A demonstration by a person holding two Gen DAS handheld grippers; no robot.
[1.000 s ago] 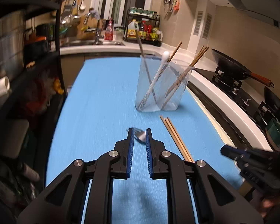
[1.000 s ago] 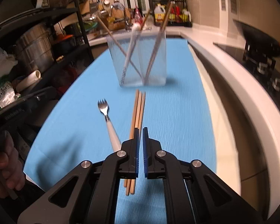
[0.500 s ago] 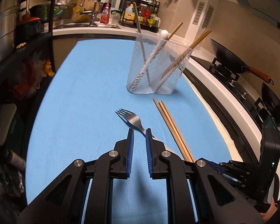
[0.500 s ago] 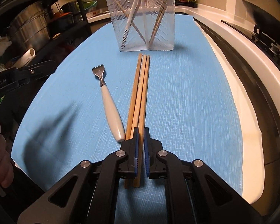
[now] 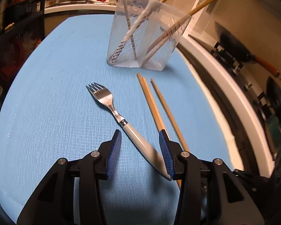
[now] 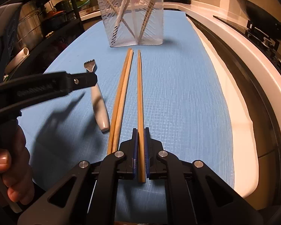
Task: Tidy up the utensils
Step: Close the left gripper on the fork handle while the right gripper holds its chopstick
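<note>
A fork with a white handle lies on the blue mat. My left gripper straddles that handle; its jaws are opening, and the handle's end rests against the right pad with a gap on the left. My right gripper is shut on one wooden chopstick, which lies a little apart from two other chopsticks. The fork sits left of them, under the left gripper's finger. A clear utensil holder at the far end of the mat holds chopsticks and a white-handled utensil.
A white counter edge and a stove with a dark wok run along the right. On the left is a black shelf rack with pots. A person's hand grips the left tool. Sink and bottles stand behind.
My left gripper came down over the fork and spread its jaws around the handle. My right gripper sank onto the chopsticks, and the one in its grip now lies apart from the other two.
</note>
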